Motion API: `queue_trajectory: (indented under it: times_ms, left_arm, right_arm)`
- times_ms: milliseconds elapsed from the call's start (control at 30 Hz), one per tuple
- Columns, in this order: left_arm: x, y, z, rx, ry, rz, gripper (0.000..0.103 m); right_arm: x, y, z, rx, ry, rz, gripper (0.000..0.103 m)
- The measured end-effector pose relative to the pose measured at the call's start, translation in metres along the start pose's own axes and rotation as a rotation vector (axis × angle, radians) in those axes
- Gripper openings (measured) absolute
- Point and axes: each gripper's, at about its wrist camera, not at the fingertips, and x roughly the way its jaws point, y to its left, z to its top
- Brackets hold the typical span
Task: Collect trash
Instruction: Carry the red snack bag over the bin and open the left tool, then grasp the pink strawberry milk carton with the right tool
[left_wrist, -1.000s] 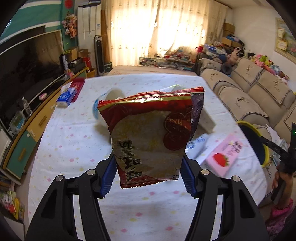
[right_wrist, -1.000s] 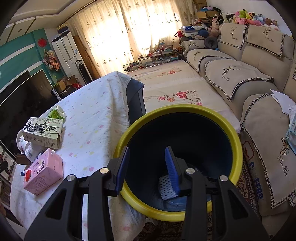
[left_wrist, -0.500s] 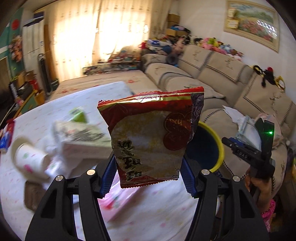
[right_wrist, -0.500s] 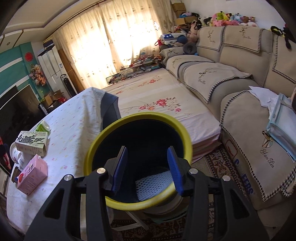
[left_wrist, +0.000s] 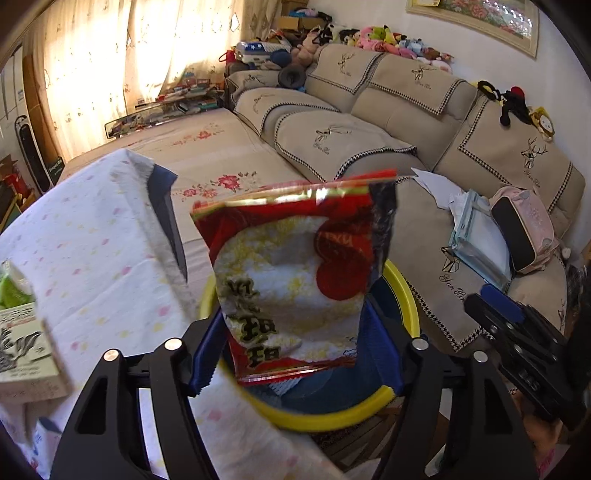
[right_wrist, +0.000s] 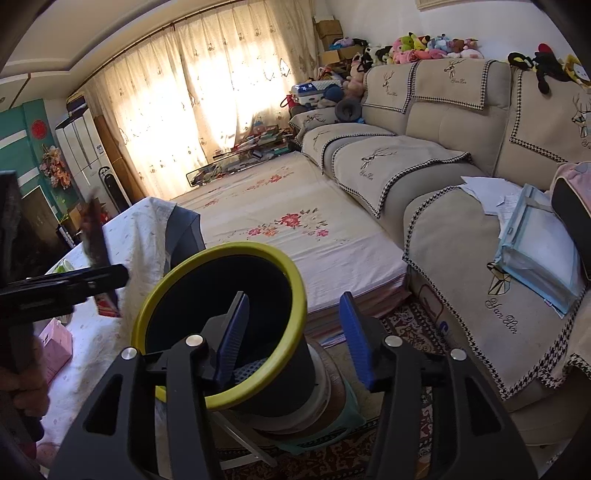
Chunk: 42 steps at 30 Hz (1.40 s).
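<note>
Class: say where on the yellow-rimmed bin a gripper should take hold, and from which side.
Probably the yellow rim, from above, one finger inside and one outside. The bin stands upright and open-topped; its round body looks too wide to span, while the rim is thin. Its sofa side is free of the table.

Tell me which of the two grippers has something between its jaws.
The left gripper: the red foil snack bag stands between its opening jaws, over the yellow-rimmed bin. The right gripper has nothing between its jaws.
</note>
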Motion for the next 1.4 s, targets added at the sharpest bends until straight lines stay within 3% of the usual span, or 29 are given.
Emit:
queue_trajectory:
  times_ms: [100, 267, 600, 700, 867, 1067, 1200, 1400]
  left_arm:
    - [0.023, -0.009, 0.007, -0.017, 0.034, -0.01, 0.085]
    - [0.029, 0.0, 0.006, -0.067, 0.051, -0.029, 0.086]
    - [-0.082, 0.045, -0.023, -0.125, -0.124, 0.035, 0.091]
    - [-0.121, 0.07, -0.038, -0.163, -0.166, 0.075, 0.092]
    - [-0.183, 0.123, -0.079, -0.244, -0.229, 0.223, 0.092]
    - [-0.234, 0.183, -0.137, -0.36, -0.235, 0.355, 0.093]
    - [-0.25, 0.218, -0.172, -0.431, -0.225, 0.386, 0.093]
    - [-0.258, 0.252, -0.2, -0.508, -0.232, 0.366, 0.093]
  right_arm:
    - [0.0, -0.004, -0.001, 0.009, 0.002, 0.006, 0.051]
    - [0.002, -0.001, -0.003, 0.013, 0.016, 0.014, 0.051]
    - [0.01, 0.024, -0.013, -0.009, 0.058, 0.058, 0.052]
    - [0.013, 0.049, -0.018, -0.046, 0.075, 0.102, 0.052]
    - [0.017, 0.108, -0.026, -0.149, 0.104, 0.198, 0.053]
    - [0.019, 0.182, -0.039, -0.287, 0.146, 0.295, 0.053]
    - [0.015, 0.22, -0.049, -0.38, 0.163, 0.306, 0.053]
    - [0.017, 0.26, -0.059, -0.466, 0.179, 0.27, 0.053]
